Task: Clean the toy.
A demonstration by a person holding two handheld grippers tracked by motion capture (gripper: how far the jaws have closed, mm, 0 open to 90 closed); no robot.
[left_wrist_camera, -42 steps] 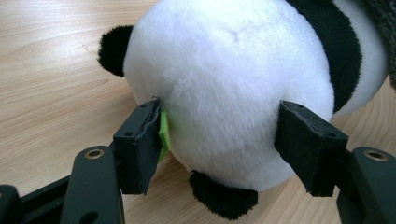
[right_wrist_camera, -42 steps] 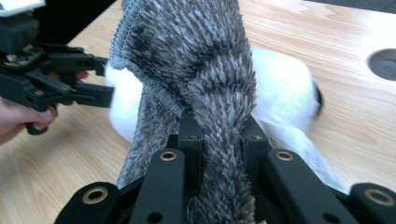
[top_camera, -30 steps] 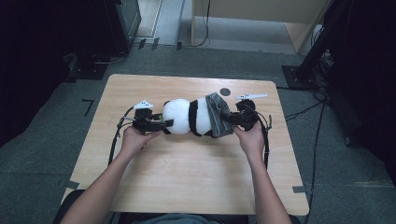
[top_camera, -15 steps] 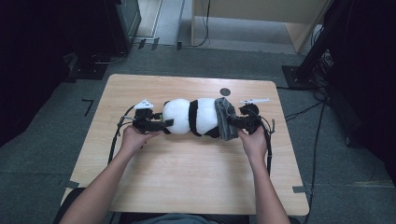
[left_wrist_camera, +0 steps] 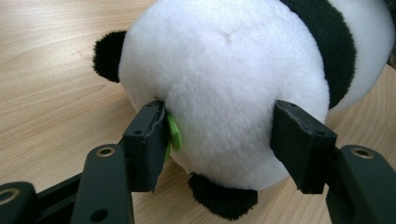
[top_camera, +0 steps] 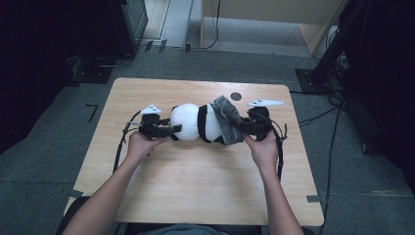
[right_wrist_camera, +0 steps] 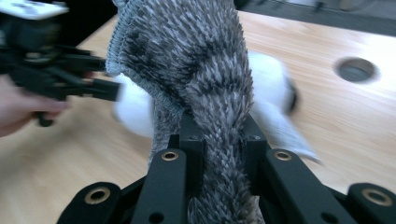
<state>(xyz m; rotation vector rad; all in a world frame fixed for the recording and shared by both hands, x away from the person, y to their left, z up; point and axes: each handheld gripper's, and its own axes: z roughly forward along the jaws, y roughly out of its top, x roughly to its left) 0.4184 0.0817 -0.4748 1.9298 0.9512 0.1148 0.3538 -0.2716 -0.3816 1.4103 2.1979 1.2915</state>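
1. Lifted since before, the cloth [top_camera: 227,120] is rising off the panda [top_camera: 195,122], pinched in the right tool [top_camera: 243,128].
2. Left tool [top_camera: 172,130] has just been closing, clamping the panda's head.
3. Panda is lying mid-worktop [top_camera: 195,191], open room toward the near edge.

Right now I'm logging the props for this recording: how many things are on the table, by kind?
Plush panda: 1
Grey fuzzy cloth: 1
Hand-held grippers: 2, left gripper with its jaws around the panda's head, right gripper with its jaws clamped on the cloth
Total: 4
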